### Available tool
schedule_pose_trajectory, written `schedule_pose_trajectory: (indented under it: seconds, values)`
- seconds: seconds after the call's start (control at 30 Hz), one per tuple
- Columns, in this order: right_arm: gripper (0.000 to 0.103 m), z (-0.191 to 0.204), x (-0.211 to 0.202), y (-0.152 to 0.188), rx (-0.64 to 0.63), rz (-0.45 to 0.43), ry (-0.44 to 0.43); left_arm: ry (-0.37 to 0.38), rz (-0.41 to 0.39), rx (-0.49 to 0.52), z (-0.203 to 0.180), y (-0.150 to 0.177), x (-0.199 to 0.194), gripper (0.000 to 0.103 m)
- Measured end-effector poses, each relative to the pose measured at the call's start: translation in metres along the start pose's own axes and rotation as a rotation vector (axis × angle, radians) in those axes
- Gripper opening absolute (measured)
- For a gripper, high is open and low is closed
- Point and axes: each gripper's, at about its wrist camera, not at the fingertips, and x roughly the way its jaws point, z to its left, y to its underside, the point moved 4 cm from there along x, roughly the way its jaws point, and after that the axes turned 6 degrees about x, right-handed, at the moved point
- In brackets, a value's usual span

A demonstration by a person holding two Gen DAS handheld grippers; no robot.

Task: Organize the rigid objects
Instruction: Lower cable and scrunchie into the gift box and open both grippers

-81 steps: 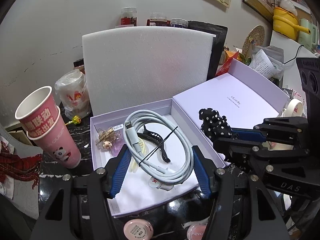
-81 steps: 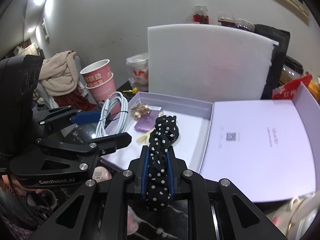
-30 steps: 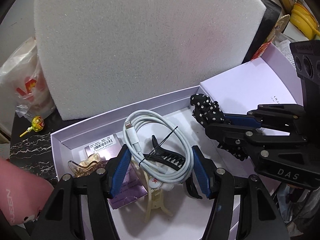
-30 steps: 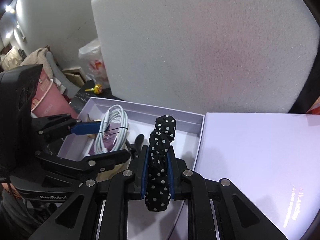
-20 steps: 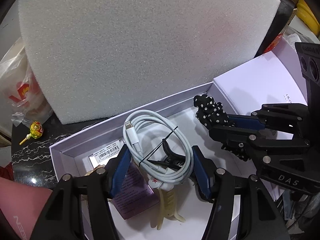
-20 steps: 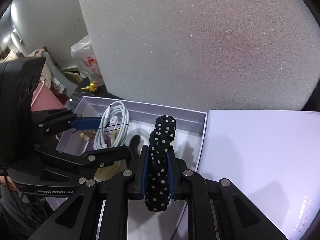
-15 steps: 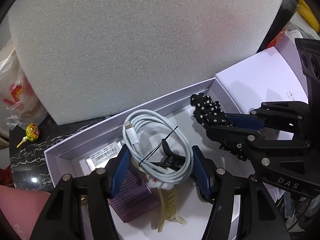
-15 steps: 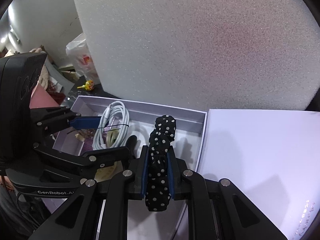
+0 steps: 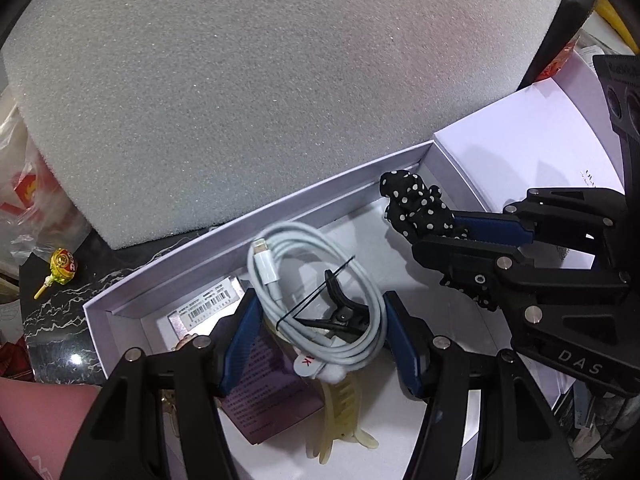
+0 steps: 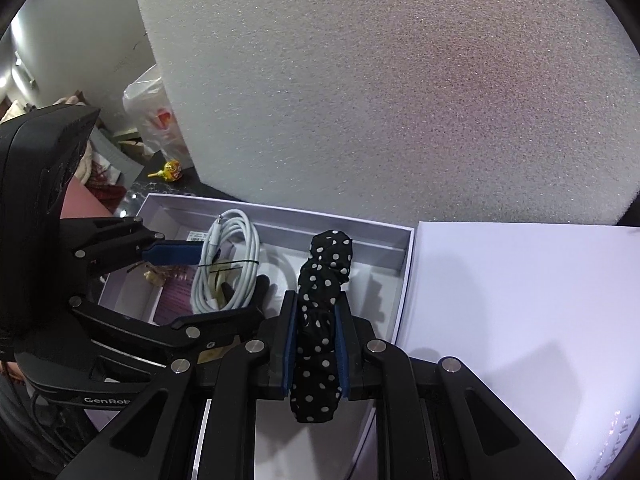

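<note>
Right wrist view: my right claw [image 10: 316, 356] clenched on the dotted scrunchie [image 10: 322, 320], its length pointing down into the box [image 10: 280, 214] directly beneath.

Both wrist views are looking steeply down from close above the open box [image 9: 256, 216] [image 10: 360, 228], facing the foam sheet [image 9: 260, 80] [image 10: 400, 88] standing at the far side. The left view is sitting over the box's left part, taking in the right gripper [image 9: 460, 232] at its right edge. The right view is sitting over the box's right end and the lid [image 10: 520, 312], taking in the left gripper [image 10: 224, 280] at its left. Both are sharing the box interior and the lollipop [image 9: 63, 267] [image 10: 170, 171].
</note>
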Motion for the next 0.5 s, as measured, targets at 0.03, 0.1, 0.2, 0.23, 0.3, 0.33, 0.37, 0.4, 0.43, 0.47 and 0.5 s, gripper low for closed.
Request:
schedule_pose_trajectory:
  seconds: [0.03,0.1,0.2,0.23,0.3,0.33,0.37,0.4,0.43,0.47,0.5]
  values:
    - [0.017,0.0,0.0,0.0,-0.002,0.001,0.001,0.0,0.001,0.002,0.0,0.0,0.0,0.06]
    - [0.018,0.002,0.0,0.001,-0.006,0.002,0.0,0.002,-0.001,0.0,0.001,0.006,-0.003,0.06]
    - [0.018,0.004,0.003,0.001,-0.004,0.002,0.005,-0.002,-0.008,-0.002,0.002,0.005,-0.002,0.06]
    - [0.018,0.004,0.004,0.0,-0.001,0.004,0.007,-0.003,-0.011,-0.003,0.003,0.005,-0.003,0.06]
    - [0.018,0.004,0.005,0.0,-0.001,0.008,0.01,-0.013,-0.026,0.0,0.003,0.005,-0.006,0.06]
    - [0.019,0.004,0.006,0.0,0.0,0.008,0.011,-0.024,-0.034,0.006,0.003,0.005,-0.007,0.06]
    - [0.02,0.004,0.006,-0.001,0.002,0.005,0.011,-0.03,-0.042,0.01,0.004,0.007,-0.009,0.06]
    - [0.021,0.004,0.005,-0.001,0.003,0.002,0.013,-0.035,-0.051,0.015,0.004,0.009,-0.012,0.06]
    - [0.023,0.004,0.005,-0.001,0.001,-0.002,0.017,-0.038,-0.058,0.018,0.004,0.01,-0.013,0.06]
    - [0.027,0.004,0.004,0.0,0.001,-0.005,0.021,-0.04,-0.062,0.017,0.003,0.01,-0.015,0.06]
    - [0.028,0.004,0.003,0.0,0.0,-0.009,0.028,-0.044,-0.067,0.017,0.003,0.011,-0.016,0.06]
